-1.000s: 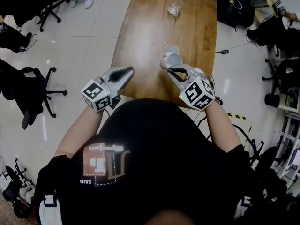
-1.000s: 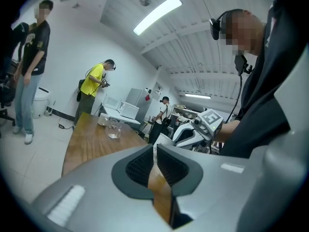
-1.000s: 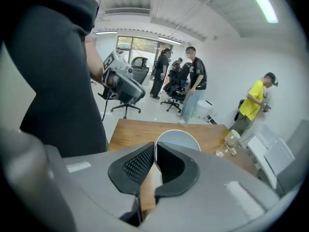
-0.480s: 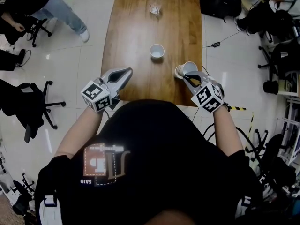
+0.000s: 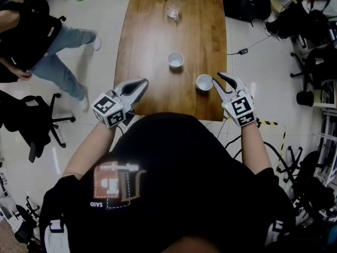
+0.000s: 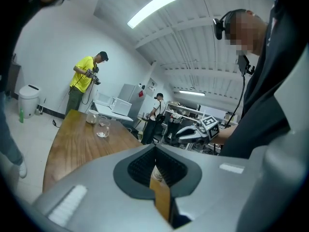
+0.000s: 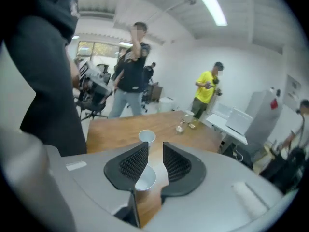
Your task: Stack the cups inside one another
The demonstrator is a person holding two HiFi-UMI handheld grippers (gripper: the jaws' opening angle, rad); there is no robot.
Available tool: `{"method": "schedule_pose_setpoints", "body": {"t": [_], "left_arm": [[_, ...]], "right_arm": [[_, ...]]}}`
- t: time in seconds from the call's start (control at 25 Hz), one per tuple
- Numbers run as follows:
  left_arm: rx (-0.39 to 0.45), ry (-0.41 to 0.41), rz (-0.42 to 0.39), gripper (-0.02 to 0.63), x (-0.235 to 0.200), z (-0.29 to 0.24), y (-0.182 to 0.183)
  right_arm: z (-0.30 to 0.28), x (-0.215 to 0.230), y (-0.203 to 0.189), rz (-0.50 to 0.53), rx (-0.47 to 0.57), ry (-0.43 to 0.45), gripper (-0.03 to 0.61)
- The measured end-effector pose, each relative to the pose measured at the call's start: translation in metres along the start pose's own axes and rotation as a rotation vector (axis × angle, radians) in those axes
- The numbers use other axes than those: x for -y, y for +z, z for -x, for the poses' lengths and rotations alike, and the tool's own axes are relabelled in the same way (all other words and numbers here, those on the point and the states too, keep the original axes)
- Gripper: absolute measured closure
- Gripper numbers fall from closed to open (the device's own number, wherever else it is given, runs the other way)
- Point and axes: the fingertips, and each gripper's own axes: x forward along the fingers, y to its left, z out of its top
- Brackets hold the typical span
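The right tongs [image 5: 218, 79] stand with their jaws apart, having just been opening, over the near right corner of the long brown wooden desk [image 5: 158, 36]. They tilt down toward the top, and the bare right forearm reaches forward behind them. A small round near white cup [image 5: 204, 81] stands upright, mouth up, on the desk just at their tips. In the right gripper view the near white cup [image 7: 146, 178] shows low in the gap, partly behind the left-hand jaw, and neither pad presses on it. A second white cup [image 5: 176, 59], also upright, stands apart from it, further up the desk toward the middle. The left tongs [image 5: 143, 82] are held nearly level at the desk's near left corner, jaws together with nothing gripped, tips pointing in over the wood.
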Motion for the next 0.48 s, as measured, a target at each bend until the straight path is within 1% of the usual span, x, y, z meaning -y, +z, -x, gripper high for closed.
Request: {"method": "schedule_pose_setpoints", "body": {"t": [0.08,0.16,0.2,0.24,0.28,0.32,0.4,0.48], "left_arm": [[0.009,0.003,0.016,0.612,-0.003,-0.001,0.000],[0.016,0.012,0.031,0.612,-0.007,-0.001,0.000],[0.018,0.019,0.038,0.612,-0.010,-0.001,-0.001],[0.019,0.027,0.046,0.612,-0.012,0.000,-0.002],[0.017,0.037,0.053,0.612,-0.015,0.000,-0.003],[0.012,0.048,0.059,0.612,-0.018,0.001,-0.006],[0.003,0.068,0.076,0.612,-0.021,0.004,-0.013],[0.005,0.079,0.104,0.612,-0.022,0.005,-0.018]], "right_arm": [[0.018,0.021,-0.010,-0.260,0.118,-0.047,0.488],[0.030,0.028,-0.045,-0.524,0.191,-0.054,0.518],[0.033,0.027,-0.065,-0.622,0.208,-0.062,0.536],[0.036,0.023,-0.085,-0.691,0.213,-0.076,0.542],[0.036,0.018,-0.102,-0.731,0.208,-0.091,0.556],[0.036,0.011,-0.115,-0.748,0.195,-0.102,0.563],[0.033,-0.007,-0.131,-0.737,0.157,-0.097,0.563],[0.026,-0.024,-0.132,-0.704,0.131,-0.062,0.565]]}}
